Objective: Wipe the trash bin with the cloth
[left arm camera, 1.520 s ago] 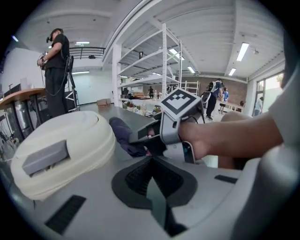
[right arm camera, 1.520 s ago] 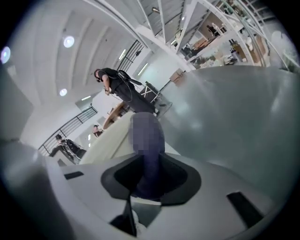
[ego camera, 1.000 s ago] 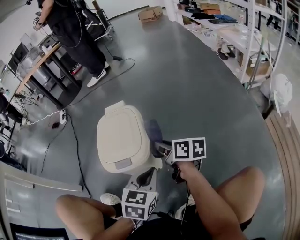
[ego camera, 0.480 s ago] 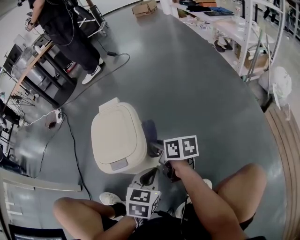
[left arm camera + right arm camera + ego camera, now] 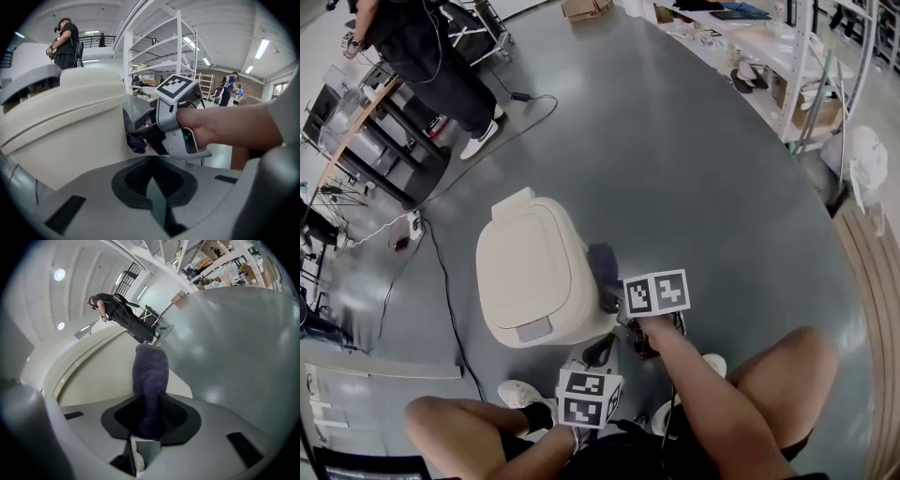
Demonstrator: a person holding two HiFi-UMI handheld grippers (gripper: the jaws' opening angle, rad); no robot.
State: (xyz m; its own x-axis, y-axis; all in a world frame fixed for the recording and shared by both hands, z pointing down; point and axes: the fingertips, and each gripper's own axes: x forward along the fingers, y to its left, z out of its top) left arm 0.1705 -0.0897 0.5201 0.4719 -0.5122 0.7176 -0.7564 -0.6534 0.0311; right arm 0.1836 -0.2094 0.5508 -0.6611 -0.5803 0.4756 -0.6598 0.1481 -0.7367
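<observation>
cream plastic, that's the trash bin (image 5: pixel 532 274), standing on the grey floor (image 5: pixel 703 178) with its lid down, right in front of the seated person's knees. the dark blue cloth (image 5: pixel 602 264) is up against the bin's right side wall, just under the edge of the lid.

the right hand-held gripper (image 5: pixel 611 298) has its jaws closed tight on the lower end of the cloth, and the free end stands up from them and lies against the wall. over the last second that gripper has crept in a little toward the bin, so the cloth looks pressed flatter against the plastic than it was. the bin itself hasn't budged on the floor. i'd say that means a wiping stroke is under way on the right flank, with the rest of the bin's walls and the lid likely left to do.

the left hand-held gripper (image 5: pixel 596 352) sits low at the near front corner of the bin, jaws together with nothing between them. it's close to the wall, but whether it touches i can't tell. it looks ready to steady the bin if the rubbing starts to push it. a black cable (image 5: pixel 442 281) trails on the floor to the bin's left, well clear.
</observation>
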